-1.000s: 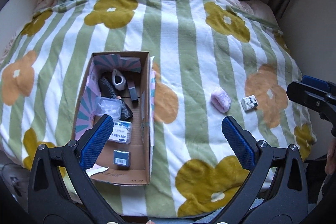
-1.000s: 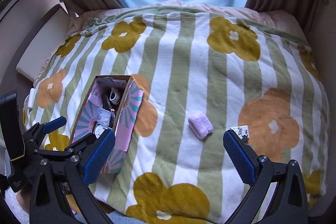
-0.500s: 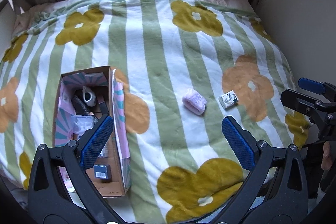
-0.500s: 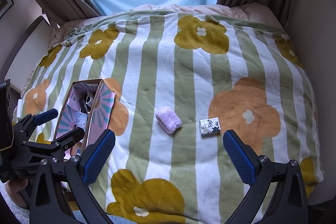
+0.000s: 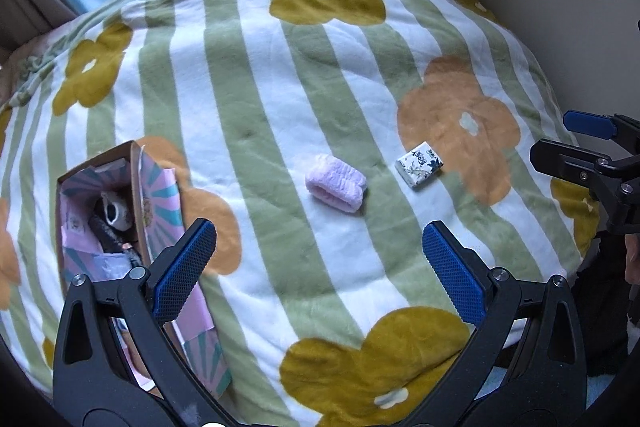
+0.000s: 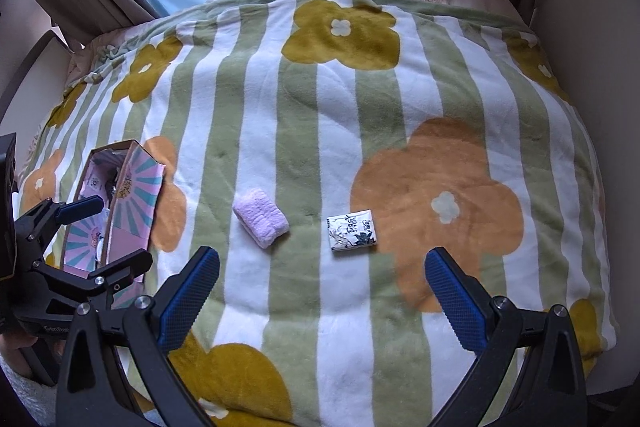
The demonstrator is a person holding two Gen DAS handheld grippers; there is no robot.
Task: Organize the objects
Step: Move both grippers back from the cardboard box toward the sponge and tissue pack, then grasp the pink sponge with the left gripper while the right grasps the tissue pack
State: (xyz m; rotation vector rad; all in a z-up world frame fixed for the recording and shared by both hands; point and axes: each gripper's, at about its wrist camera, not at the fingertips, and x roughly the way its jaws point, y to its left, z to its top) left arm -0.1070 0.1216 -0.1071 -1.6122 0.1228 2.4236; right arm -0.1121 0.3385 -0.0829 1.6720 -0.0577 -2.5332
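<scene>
We hold both tongs wide apart and empty: left gripper [image 5: 316, 259], right gripper [image 6: 320, 283]. The cardboard box [image 5: 136, 195] at nine o'clock on the blanket [image 5: 248, 75] already holds several items. Left outside are the lilac towel roll [image 6: 261, 223] at centre and the tissue packet [image 6: 352, 230] just toward three o'clock. The packet's printed characters are too small to read.

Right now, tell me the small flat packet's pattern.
White with dark floral print; right wrist view shows it best.
</scene>
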